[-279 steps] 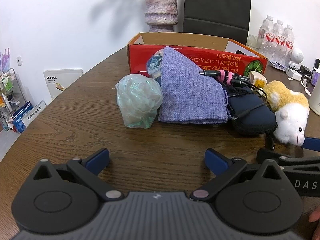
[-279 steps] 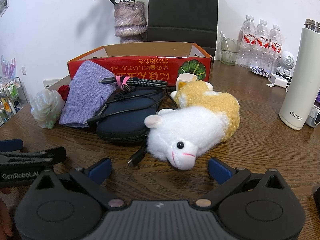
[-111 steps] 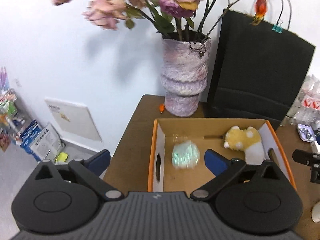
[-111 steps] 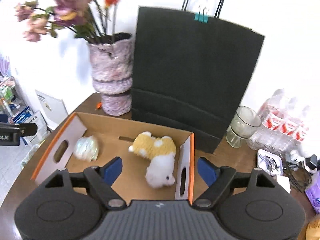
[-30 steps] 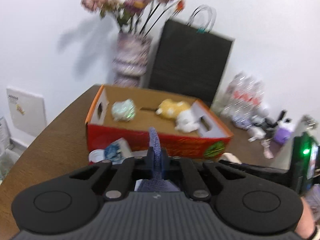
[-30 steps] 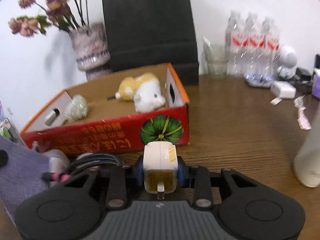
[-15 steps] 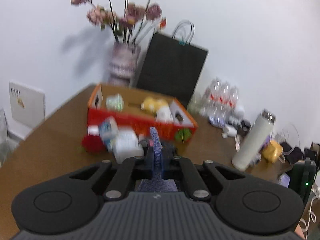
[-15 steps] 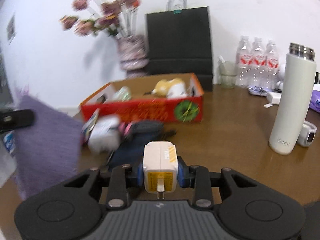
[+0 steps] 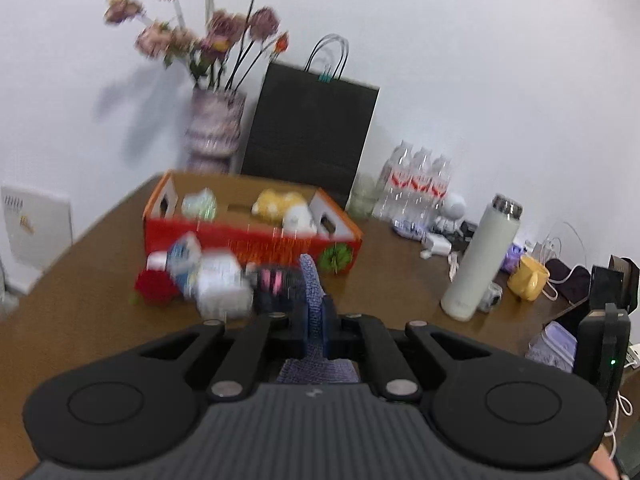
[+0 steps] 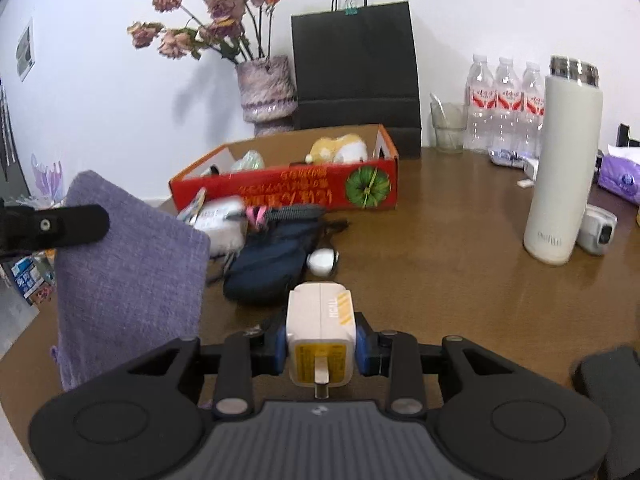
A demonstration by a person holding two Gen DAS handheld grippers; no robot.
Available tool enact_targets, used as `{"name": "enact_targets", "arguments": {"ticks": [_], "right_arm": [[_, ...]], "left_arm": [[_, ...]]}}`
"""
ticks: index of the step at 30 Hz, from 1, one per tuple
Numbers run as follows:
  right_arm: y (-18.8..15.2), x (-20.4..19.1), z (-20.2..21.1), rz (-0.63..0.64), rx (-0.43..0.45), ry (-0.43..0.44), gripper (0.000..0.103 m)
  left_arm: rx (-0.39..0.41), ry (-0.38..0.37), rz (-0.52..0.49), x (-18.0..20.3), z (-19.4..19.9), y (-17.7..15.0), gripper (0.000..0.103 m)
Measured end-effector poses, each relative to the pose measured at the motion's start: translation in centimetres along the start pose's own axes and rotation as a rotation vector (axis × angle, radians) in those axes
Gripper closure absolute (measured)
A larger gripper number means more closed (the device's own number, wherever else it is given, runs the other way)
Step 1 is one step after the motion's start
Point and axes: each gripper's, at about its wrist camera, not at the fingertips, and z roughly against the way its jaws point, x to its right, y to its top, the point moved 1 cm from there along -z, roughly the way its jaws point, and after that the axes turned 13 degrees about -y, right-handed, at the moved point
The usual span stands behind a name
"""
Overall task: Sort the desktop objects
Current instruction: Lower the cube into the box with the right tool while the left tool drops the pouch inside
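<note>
My left gripper [image 9: 316, 320] is shut on a purple knitted cloth [image 9: 312, 296], held up in the air; in the right wrist view the cloth [image 10: 128, 272] hangs at the left. My right gripper [image 10: 320, 340] is shut on a white and yellow charger plug [image 10: 320, 320], held above the table. The red cardboard box [image 10: 288, 192] stands further back and holds a yellow and white plush toy [image 10: 340, 148] and a pale green plastic bag [image 10: 248, 160]. A dark blue pouch [image 10: 272, 268] with a cable lies in front of the box.
Beside the pouch lie a white packet [image 10: 224, 220], a small white case [image 10: 322, 261] and a red item [image 9: 154, 286]. A white flask [image 10: 560, 160], water bottles [image 10: 504, 100], a glass [image 10: 448, 128], a flower vase [image 10: 266, 92] and a black paper bag [image 10: 356, 72] stand behind and right.
Both grippers have drawn back and up from the box, carrying the cloth and the plug. The table items look smaller and farther.
</note>
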Motion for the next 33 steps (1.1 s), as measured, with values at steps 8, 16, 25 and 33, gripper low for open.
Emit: {"name": "enact_targets", "arguments": {"ticks": [8, 16, 25, 33], "right_arm": [[11.5, -1.1, -3.5, 0.047, 0.132, 0.039, 0.072], [22.1, -3.3, -13.6, 0.042, 0.089, 0.081, 0.072], [24.8, -8.6, -29.8, 0.127, -0.197, 0.040, 0.072], [23.8, -10.2, -33.7, 0.162, -0.241, -0.037, 0.057]], "left_arm": [[0.078, -0.028, -0.048, -3.7, -7.0, 12.4, 0.096], [-0.030, -0.011, 0.053, -13.1, -21.0, 18.9, 0.096], [-0.299, 0.317, 0.123, -23.7, -34.9, 14.2, 0.059], [-0.290, 0.245, 0.033, -24.2, -32.9, 16.0, 0.023]]}}
